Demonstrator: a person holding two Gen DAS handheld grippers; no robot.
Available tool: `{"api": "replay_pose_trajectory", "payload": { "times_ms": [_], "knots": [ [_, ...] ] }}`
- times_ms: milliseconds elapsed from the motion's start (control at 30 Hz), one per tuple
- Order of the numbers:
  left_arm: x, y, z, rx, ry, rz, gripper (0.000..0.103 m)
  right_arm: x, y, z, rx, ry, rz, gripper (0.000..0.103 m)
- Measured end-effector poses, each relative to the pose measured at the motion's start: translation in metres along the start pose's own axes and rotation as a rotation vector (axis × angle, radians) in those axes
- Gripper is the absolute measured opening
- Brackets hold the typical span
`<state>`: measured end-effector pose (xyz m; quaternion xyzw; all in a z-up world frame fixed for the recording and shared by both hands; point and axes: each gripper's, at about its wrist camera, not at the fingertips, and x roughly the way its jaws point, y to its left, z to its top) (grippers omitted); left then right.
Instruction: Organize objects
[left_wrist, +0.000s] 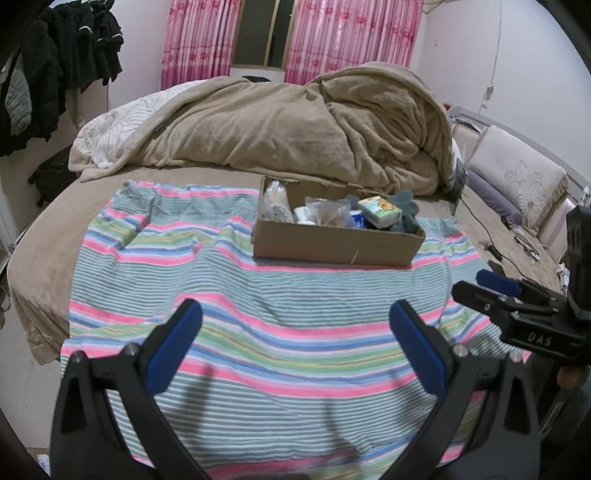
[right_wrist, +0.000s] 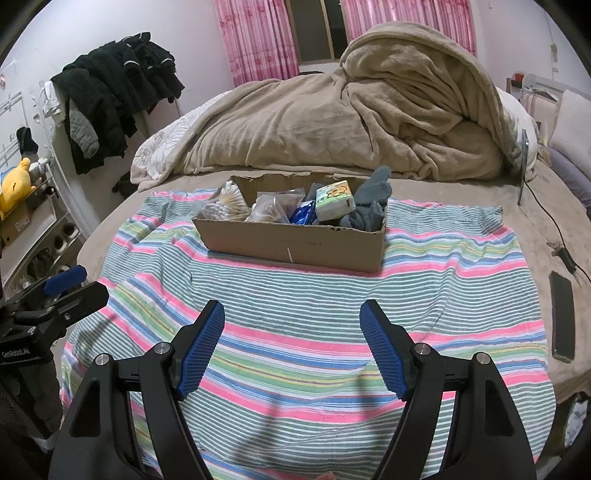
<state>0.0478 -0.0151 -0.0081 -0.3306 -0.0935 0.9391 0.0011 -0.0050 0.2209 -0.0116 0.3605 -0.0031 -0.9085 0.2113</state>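
A shallow cardboard box (left_wrist: 332, 245) (right_wrist: 295, 242) stands on a striped cloth (left_wrist: 258, 295) (right_wrist: 332, 295) spread over the bed. Inside lie a bag of cotton swabs (right_wrist: 227, 206) (left_wrist: 275, 203), a clear plastic bag (right_wrist: 271, 208), a blue packet (right_wrist: 303, 214), a tissue pack with a cartoon print (right_wrist: 334, 199) (left_wrist: 382, 211) and grey socks (right_wrist: 371, 203) (left_wrist: 406, 210). My left gripper (left_wrist: 295, 314) hovers open over the near part of the cloth, nothing between its fingers. My right gripper (right_wrist: 291, 314) is open too, also empty, short of the box. Each gripper shows at the other view's edge.
A crumpled beige blanket (left_wrist: 295, 122) (right_wrist: 351, 118) fills the bed behind the box. A black phone (right_wrist: 563, 317) and a cable (right_wrist: 554, 229) lie right of the cloth. Dark clothes (right_wrist: 114, 85) hang at the left, above a shelf with a yellow plush toy (right_wrist: 14, 184). Pillows (left_wrist: 517, 177) line the right side.
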Motion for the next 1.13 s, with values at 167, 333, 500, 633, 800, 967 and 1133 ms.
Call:
{"api": "replay_pose_trajectory", "payload": {
  "times_ms": [167, 333, 500, 633, 800, 967, 1133],
  "knots": [
    [0.0007, 0.0005, -0.0009, 0.003, -0.001, 0.005, 0.102, 0.0001, 0.0003, 0.0000, 0.000, 0.000, -0.001, 0.079],
    [0.0016, 0.0017, -0.0009, 0.007, 0.001, 0.014, 0.102, 0.0000, 0.0004, 0.0000, 0.000, -0.001, -0.001, 0.079],
    [0.0017, 0.0011, -0.0010, 0.009, 0.002, 0.014, 0.102, 0.0001, 0.0005, 0.0001, 0.000, -0.001, -0.002, 0.079],
    [0.0014, 0.0016, -0.0003, 0.010, 0.002, 0.012, 0.102, 0.0001, 0.0006, 0.0001, -0.001, 0.000, -0.002, 0.079],
    [0.0014, 0.0020, 0.0001, 0.009, -0.002, 0.016, 0.102, 0.0001, 0.0008, 0.0000, 0.000, 0.000, -0.002, 0.079],
    [0.0011, 0.0034, -0.0001, 0.009, -0.002, 0.016, 0.102, 0.0002, 0.0011, -0.0001, 0.000, -0.001, -0.002, 0.079],
    [0.0013, 0.0043, 0.0001, 0.007, -0.001, 0.015, 0.102, 0.0003, 0.0013, -0.0002, 0.000, 0.000, -0.002, 0.079]
  ]
}}
